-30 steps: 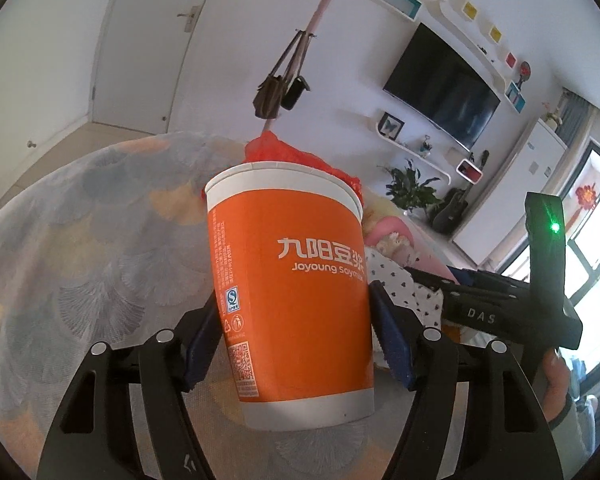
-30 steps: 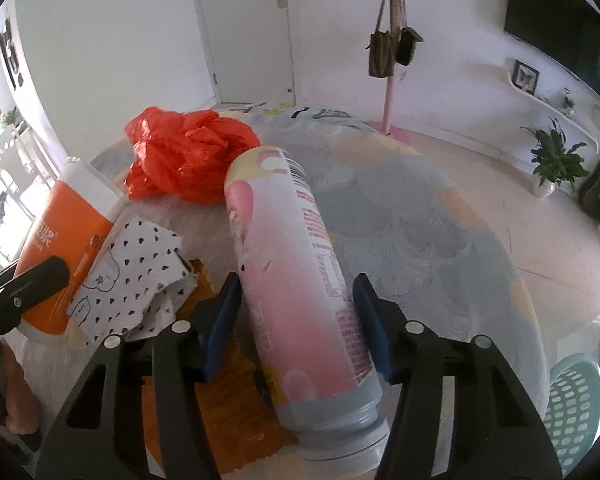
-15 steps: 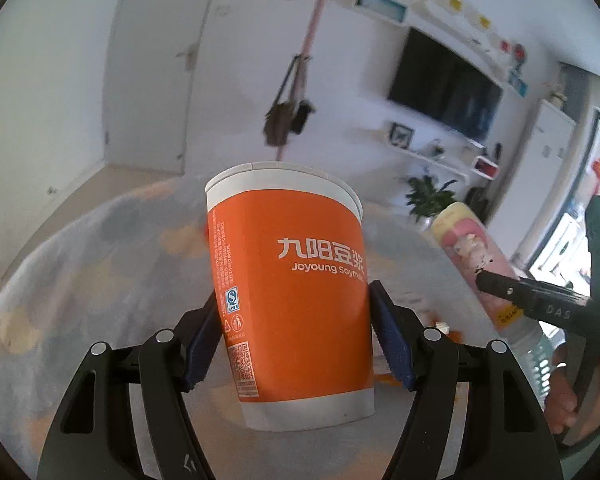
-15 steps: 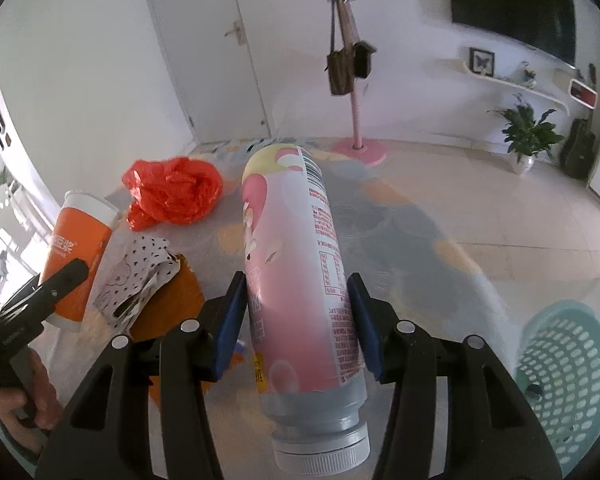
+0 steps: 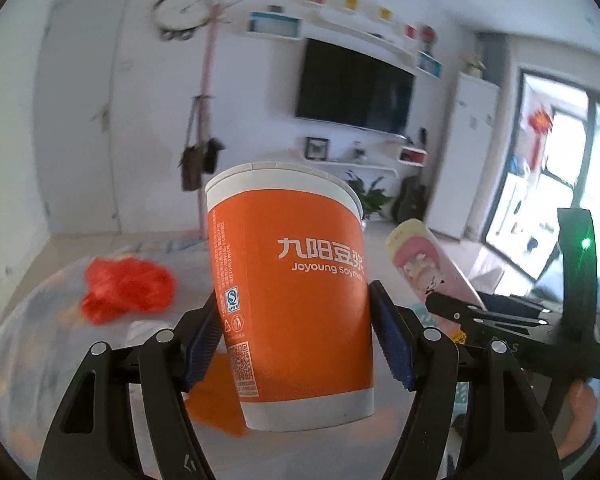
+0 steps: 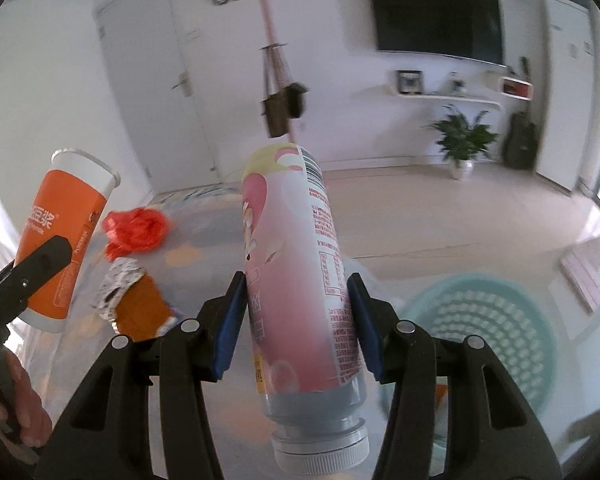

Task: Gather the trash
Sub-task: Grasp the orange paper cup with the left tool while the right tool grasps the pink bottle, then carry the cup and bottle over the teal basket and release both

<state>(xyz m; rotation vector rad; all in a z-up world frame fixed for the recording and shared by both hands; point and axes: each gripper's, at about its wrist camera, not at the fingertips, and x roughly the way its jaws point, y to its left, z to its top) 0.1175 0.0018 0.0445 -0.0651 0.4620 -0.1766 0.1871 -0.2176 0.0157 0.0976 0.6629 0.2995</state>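
Note:
My left gripper is shut on an orange paper cup with white lettering, held upright above the table. A pink bottle sits in my right gripper, which is shut on it, cap end toward the camera. The same bottle shows at the right of the left wrist view, and the cup at the left of the right wrist view. On the round table lie a crumpled red plastic bag, a dotted white wrapper and an orange paper piece.
A teal plastic basket stands on the floor to the right, below the table edge. The table has a pastel patterned cloth. A pink coat stand with bags, a wall television and a potted plant are behind.
Both grippers rose and swung right with the cup and the bottle still held. The teal basket came into the right wrist view; the red bag fell back to the left.

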